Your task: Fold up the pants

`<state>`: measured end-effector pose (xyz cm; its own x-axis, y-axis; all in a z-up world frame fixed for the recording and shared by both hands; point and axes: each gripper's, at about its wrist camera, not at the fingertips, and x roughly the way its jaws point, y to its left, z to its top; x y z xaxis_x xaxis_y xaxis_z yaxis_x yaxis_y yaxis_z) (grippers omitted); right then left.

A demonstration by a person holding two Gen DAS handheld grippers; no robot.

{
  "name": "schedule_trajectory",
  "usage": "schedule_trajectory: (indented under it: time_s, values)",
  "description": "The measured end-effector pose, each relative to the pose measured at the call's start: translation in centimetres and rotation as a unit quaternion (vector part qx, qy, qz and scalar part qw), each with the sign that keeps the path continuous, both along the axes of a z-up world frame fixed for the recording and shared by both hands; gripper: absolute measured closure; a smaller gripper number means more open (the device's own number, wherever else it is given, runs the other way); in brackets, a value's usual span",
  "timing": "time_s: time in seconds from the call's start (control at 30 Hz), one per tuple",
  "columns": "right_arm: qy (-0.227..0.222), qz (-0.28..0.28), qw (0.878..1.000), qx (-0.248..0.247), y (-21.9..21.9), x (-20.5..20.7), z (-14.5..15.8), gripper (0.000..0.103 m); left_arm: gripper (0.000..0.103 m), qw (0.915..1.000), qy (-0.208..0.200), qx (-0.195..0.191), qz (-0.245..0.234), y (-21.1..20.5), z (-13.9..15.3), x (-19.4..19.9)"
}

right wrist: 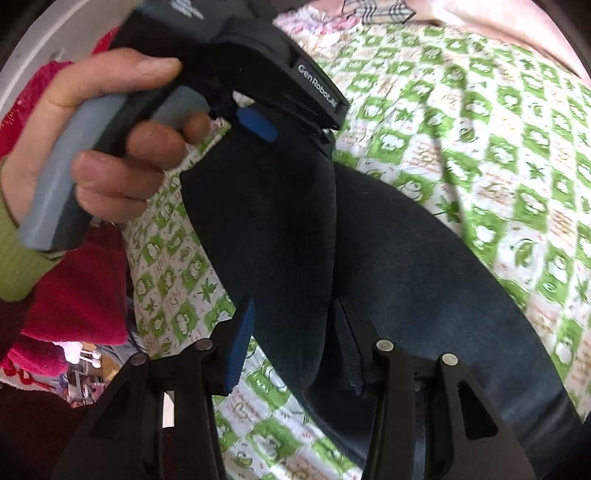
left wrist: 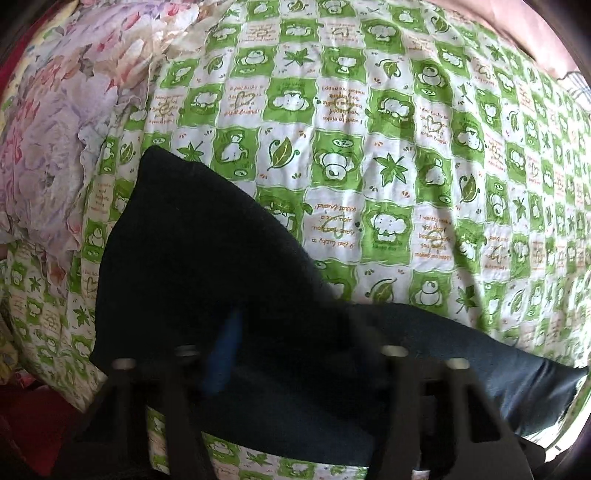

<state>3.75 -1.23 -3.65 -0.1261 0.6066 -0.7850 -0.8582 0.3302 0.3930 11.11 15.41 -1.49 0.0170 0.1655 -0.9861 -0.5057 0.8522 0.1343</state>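
Observation:
Dark navy pants (left wrist: 207, 258) lie on a bed covered by a green-and-white checked sheet (left wrist: 406, 147). In the left wrist view a raised flap of the pants fills the gap of my left gripper (left wrist: 295, 332), hiding most of its fingers. One blue pad (left wrist: 225, 350) shows against the cloth. The right wrist view shows the left gripper (right wrist: 291, 133) from outside, shut on the top of that hanging flap of pants (right wrist: 406, 277). My right gripper (right wrist: 295, 332) is shut on the lower end of the same flap, its blue pad (right wrist: 240, 343) against the fabric.
A hand (right wrist: 110, 147) in a red sleeve (right wrist: 74, 295) holds the left gripper's grey handle. A floral quilt (left wrist: 55, 129) is bunched at the left of the bed. Pink cloth (left wrist: 517, 29) lies at the far edge. The checked sheet (right wrist: 480, 147) stretches away to the right.

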Motion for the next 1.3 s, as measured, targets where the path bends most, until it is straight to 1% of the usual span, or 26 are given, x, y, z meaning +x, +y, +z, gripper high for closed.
schedule_trajectory:
  time_s: [0.03, 0.07, 0.1, 0.13, 0.23, 0.27, 0.3, 0.33, 0.37, 0.43, 0.47, 0.53, 0.6, 0.7, 0.77, 0.93, 1.0, 1.13, 1.3]
  values:
    - [-0.007, 0.003, 1.0, -0.008, 0.3, -0.2, -0.2, 0.085, 0.081, 1.0, -0.003, 0.003, -0.001, 0.1, 0.0, -0.3]
    - [-0.014, 0.006, 1.0, -0.015, 0.5, -0.3, -0.4, 0.093, 0.086, 0.9999, -0.01, 0.002, 0.001, 0.2, 0.2, -0.8]
    - [-0.019, 0.01, 1.0, -0.014, 0.6, -0.4, -0.4, 0.097, 0.09, 0.9997, -0.024, -0.002, 0.005, 0.4, 0.4, -1.5]
    - [-0.024, 0.013, 1.0, -0.01, 0.5, -0.6, -0.3, 0.097, 0.094, 0.9991, -0.041, -0.008, 0.01, 0.6, 0.8, -2.4]
    - [-0.039, 0.027, 0.999, 0.006, 0.2, -1.2, 0.8, 0.097, 0.096, 0.9922, -0.114, -0.037, 0.034, 1.7, 2.7, -5.6]
    - [-0.047, 0.031, 0.998, 0.012, 0.0, -1.5, 1.3, 0.097, 0.096, 0.9885, -0.137, -0.046, 0.045, 2.1, 3.3, -7.0]
    - [-0.052, 0.034, 0.998, 0.015, -0.1, -1.7, 1.8, 0.097, 0.097, 0.9827, -0.165, -0.059, 0.061, 2.6, 3.9, -8.8]
    - [-0.055, 0.036, 0.998, 0.019, -0.2, -1.9, 2.2, 0.097, 0.097, 0.9794, -0.178, -0.067, 0.069, 2.8, 4.2, -9.8]
    - [-0.062, 0.04, 0.997, 0.024, -0.3, -2.2, 2.8, 0.097, 0.097, 0.9717, -0.204, -0.082, 0.086, 3.4, 4.6, -11.7]
    - [-0.074, 0.046, 0.996, 0.027, -0.5, -2.7, 3.5, 0.097, 0.098, 0.9607, -0.234, -0.103, 0.108, 3.7, 5.0, -13.4]
    - [-0.083, 0.052, 0.995, 0.025, -0.4, -3.1, 3.8, 0.097, 0.098, 0.9528, -0.253, -0.114, 0.124, 4.1, 5.0, -15.1]
    - [-0.093, 0.064, 0.993, 0.02, 0.0, -3.9, 3.8, 0.097, 0.098, 0.9424, -0.275, -0.124, 0.145, 5.0, 4.9, -17.3]
    - [-0.103, 0.079, 0.992, 0.01, 0.4, -4.6, 3.6, 0.097, 0.098, 0.937, -0.285, -0.126, 0.159, 5.6, 4.4, -18.4]
    - [-0.12, 0.101, 0.988, -0.01, 0.9, -5.8, 2.9, 0.097, 0.098, 0.9291, -0.296, -0.133, 0.177, 5.1, 3.5, -20.4]
    - [-0.123, 0.11, 0.986, -0.022, 1.2, -6.2, 2.4, 0.097, 0.098, 0.9236, -0.304, -0.139, 0.188, 5.1, 2.7, -21.6]
    - [-0.124, 0.119, 0.984, -0.045, 1.9, -6.5, 1.1, 0.097, 0.098, 0.9169, -0.3, -0.157, 0.211, 6.1, 0.3, -23.6]
    - [-0.122, 0.12, 0.984, -0.052, 2.0, -6.5, 0.6, 0.097, 0.098, 0.9156, -0.298, -0.162, 0.216, 6.3, -0.5, -24.1]
    - [-0.115, 0.116, 0.985, -0.06, 2.2, -6.4, 0.0, 0.097, 0.098, 0.9156, -0.29, -0.169, 0.222, 6.3, -1.9, -24.6]
    - [-0.119, 0.117, 0.984, -0.066, 2.4, -6.6, -0.3, 0.097, 0.098, 0.9155, -0.284, -0.176, 0.224, 6.5, -2.9, -25.0]
